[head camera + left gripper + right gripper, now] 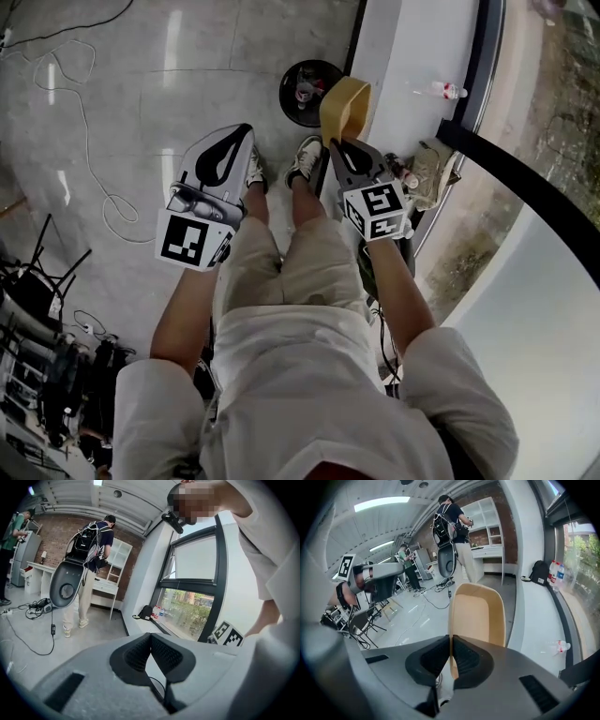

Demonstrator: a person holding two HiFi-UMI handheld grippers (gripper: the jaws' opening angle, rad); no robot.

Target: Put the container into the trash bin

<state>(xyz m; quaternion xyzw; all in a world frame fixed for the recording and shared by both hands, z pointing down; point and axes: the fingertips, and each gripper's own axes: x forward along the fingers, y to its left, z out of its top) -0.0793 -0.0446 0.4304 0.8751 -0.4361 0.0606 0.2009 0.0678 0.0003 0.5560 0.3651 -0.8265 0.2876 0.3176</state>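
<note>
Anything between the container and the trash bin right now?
Nothing shows between them: in the head view the held container overlaps the trash bin at its right edge.

The glossy grey floor (141, 112) is carrying a round black trash bin (305, 89) just beside the foot of the white ledge (403, 47), and the person's shoes (305, 161) are standing near it. A thin white cable (89, 159) is looping over the tiles well to the left. On the ledge a clear plastic bottle (439, 90) is lying on its side, and farther along a black backpack (540, 573) is sitting by the window.
</note>
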